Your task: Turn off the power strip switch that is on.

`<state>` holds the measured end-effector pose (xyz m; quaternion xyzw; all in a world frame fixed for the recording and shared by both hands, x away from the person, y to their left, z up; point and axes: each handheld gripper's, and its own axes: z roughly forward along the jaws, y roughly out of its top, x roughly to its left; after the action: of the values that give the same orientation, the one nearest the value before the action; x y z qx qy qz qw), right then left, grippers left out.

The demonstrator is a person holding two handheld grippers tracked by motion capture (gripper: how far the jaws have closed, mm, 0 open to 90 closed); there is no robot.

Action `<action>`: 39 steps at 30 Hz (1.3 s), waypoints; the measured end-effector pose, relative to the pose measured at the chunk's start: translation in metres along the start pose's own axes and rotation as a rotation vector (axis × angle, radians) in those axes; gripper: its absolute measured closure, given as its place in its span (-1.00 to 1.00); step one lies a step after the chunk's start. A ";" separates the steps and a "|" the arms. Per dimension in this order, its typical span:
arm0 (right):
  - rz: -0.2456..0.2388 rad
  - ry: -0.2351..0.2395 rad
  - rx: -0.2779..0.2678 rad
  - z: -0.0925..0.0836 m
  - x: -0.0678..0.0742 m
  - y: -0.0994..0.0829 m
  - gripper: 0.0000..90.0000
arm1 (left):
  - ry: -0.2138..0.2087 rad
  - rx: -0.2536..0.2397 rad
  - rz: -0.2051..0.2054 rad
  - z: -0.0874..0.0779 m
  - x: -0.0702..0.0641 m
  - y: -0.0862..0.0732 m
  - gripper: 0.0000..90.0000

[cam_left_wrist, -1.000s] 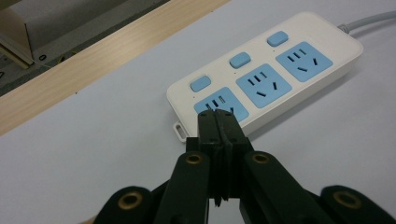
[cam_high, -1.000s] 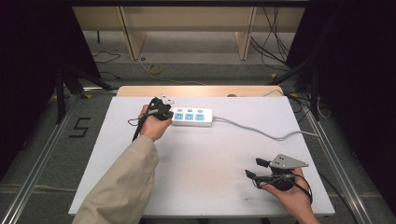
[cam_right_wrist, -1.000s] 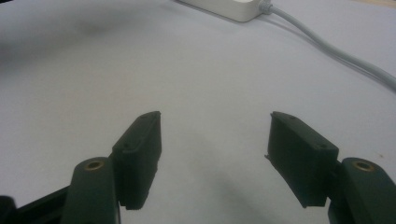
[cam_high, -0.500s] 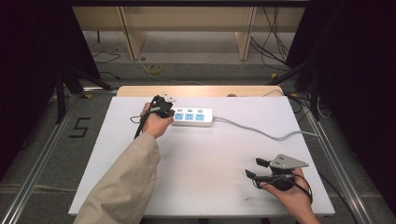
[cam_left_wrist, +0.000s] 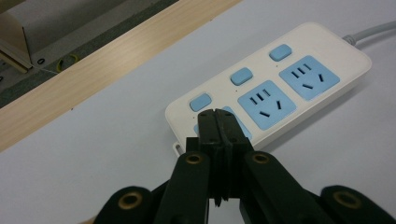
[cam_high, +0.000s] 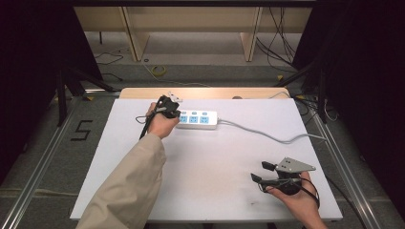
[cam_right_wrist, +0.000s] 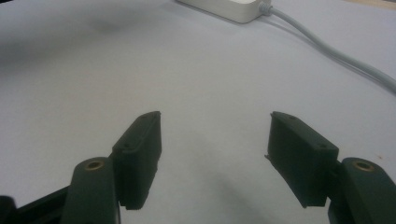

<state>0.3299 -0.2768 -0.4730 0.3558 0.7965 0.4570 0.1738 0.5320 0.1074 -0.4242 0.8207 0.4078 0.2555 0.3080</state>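
The closed left claw (cam_left_wrist: 216,114) is poised over the power strip's (cam_left_wrist: 299,88) lower-left end; its long axis runs upper right.

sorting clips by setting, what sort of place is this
Probably a lab or recording workspace, not a home: a white-topped table inside a metal frame, loose cables on a grey floor, dark surroundings, and a hand-held left gripper at a power strip.

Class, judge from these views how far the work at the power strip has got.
Done: the left gripper is shut, its tips at the power strip's end socket. In hand: it seems to aim at the nearest blue switch; contact is unclear. Left: two more switches. The right gripper waits open.
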 end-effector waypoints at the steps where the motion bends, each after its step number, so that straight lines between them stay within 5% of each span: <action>1: 0.000 0.000 0.000 0.000 0.000 0.000 -0.20 | 0.000 -0.002 -0.002 0.000 0.000 0.000 0.99; 39: 0.003 0.004 0.001 0.000 0.001 0.000 -0.20 | 0.009 0.037 -0.001 0.018 0.000 0.012 0.99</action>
<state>0.3297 -0.2763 -0.4728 0.3560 0.7966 0.4574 0.1715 0.5502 0.0966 -0.4283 0.8249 0.4144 0.2514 0.2910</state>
